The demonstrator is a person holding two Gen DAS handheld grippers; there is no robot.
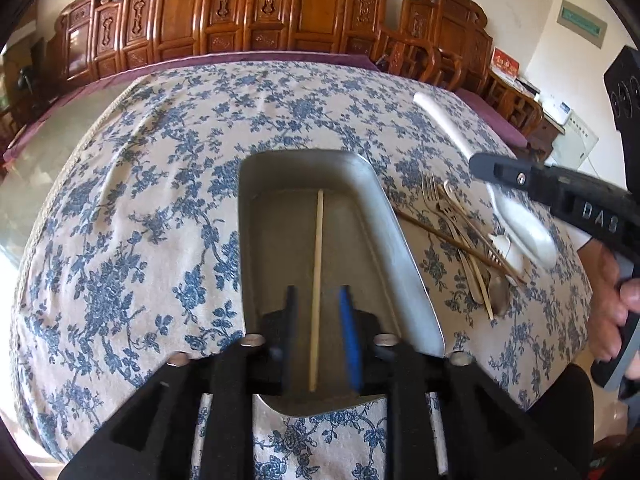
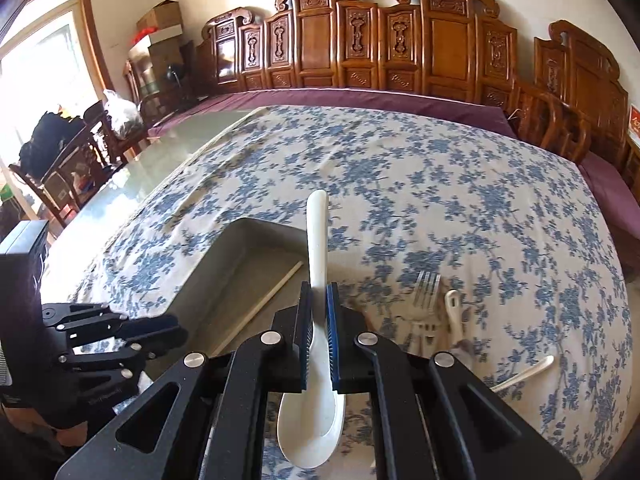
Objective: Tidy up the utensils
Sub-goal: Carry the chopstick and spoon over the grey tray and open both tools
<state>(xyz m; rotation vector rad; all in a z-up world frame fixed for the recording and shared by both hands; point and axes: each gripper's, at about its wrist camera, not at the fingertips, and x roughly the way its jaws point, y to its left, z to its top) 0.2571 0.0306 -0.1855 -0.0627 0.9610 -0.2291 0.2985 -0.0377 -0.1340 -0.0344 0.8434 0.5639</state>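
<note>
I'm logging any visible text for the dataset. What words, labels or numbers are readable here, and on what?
"DAS": raised letters on the black body of the right gripper, seen from the left wrist view.
Red card with gold characters by the wall: too blurred to read.
Green wall sign: too small to read.
Nothing legible on the tray or utensils.

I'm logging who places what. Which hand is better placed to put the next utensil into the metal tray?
Right. Its tongs are shut on the white spoon, beside the metal tray. The left tongs are open, straddling a chopstick lying in the tray.
</note>
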